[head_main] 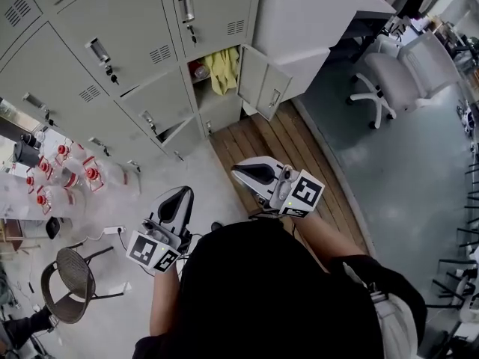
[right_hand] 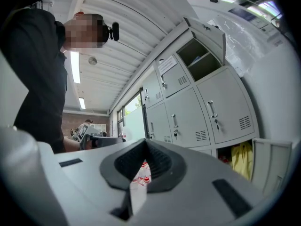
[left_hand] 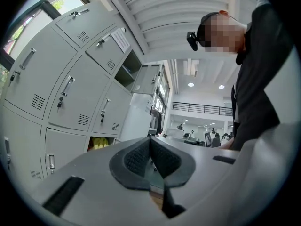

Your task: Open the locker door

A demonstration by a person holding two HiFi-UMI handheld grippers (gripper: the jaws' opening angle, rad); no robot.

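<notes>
A wall of grey lockers fills the upper left of the head view. One low locker door stands swung open, and a yellow cloth hangs inside that compartment. The same open door and yellow cloth show at the lower right of the right gripper view. My left gripper is held near my body, well short of the lockers, shut and empty; its pads meet. My right gripper is also shut on nothing, over the wooden floor strip, apart from the door.
A wooden floor strip runs from the open locker toward me. A white office chair stands at the right, a round stool at the lower left. Several red-capped bottles sit at the left. A higher locker is also open.
</notes>
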